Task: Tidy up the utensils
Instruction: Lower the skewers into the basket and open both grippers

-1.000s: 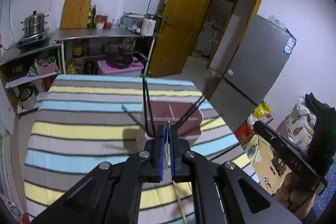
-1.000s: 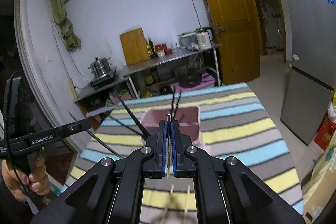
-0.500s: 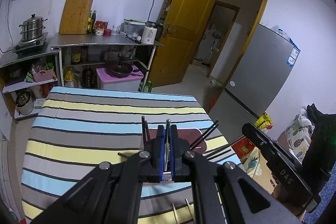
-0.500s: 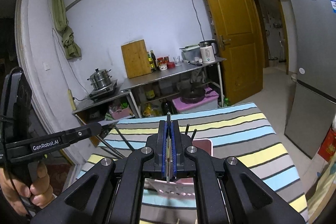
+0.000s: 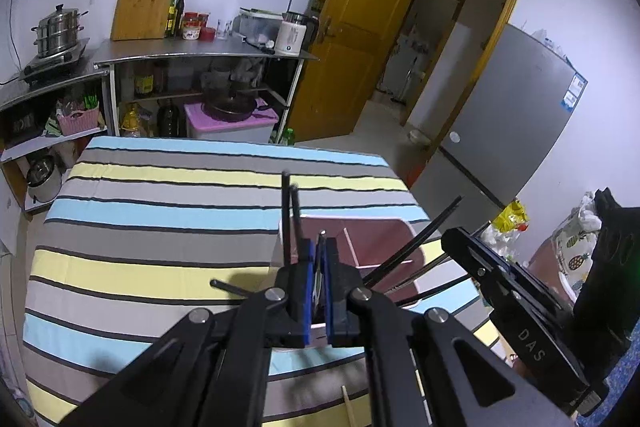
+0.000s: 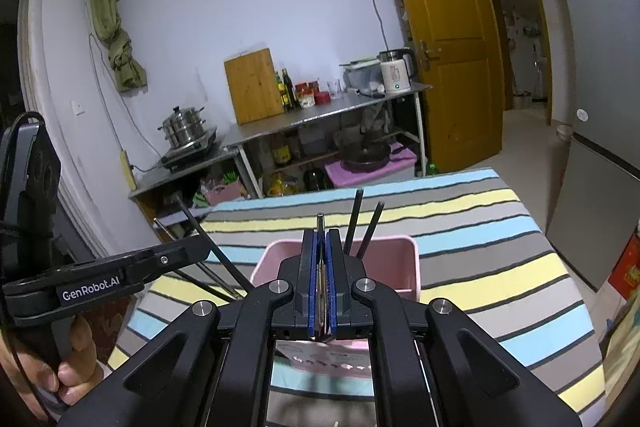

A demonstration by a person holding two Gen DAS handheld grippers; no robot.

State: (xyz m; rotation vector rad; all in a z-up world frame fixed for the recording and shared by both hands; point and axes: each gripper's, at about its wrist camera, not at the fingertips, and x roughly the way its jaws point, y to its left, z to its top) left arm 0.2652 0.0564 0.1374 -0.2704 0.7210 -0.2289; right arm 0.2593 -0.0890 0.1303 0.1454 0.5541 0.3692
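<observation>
A pink basket (image 5: pixel 372 239) (image 6: pixel 400 251) stands on the striped tablecloth, and several black chopsticks (image 5: pixel 286 211) (image 6: pixel 354 219) lean out of it. My left gripper (image 5: pixel 318 247) is just in front of the basket, shut on a thin utensil with a metal tip (image 5: pixel 321 235). My right gripper (image 6: pixel 320 239) hovers over the basket's near rim, shut on a similar thin metal-tipped utensil (image 6: pixel 320 218). Each gripper appears in the other's view: the right gripper (image 5: pixel 460 247) right of the basket, the left gripper (image 6: pixel 188 251) left of it, held by a hand (image 6: pixel 72 367).
A pale wooden chopstick (image 5: pixel 349 405) lies on the cloth near the front edge. Beyond the table (image 5: pixel 160 219) are a steel shelf with pots (image 5: pixel 60 31), a cutting board (image 5: pixel 144 3), an orange door (image 5: pixel 360 39) and a grey fridge (image 5: pixel 512 115).
Both grippers have shifted across the table and sunk a little while staying shut on their thin utensils. The basket now sits closer under the fingertips in both views.
</observation>
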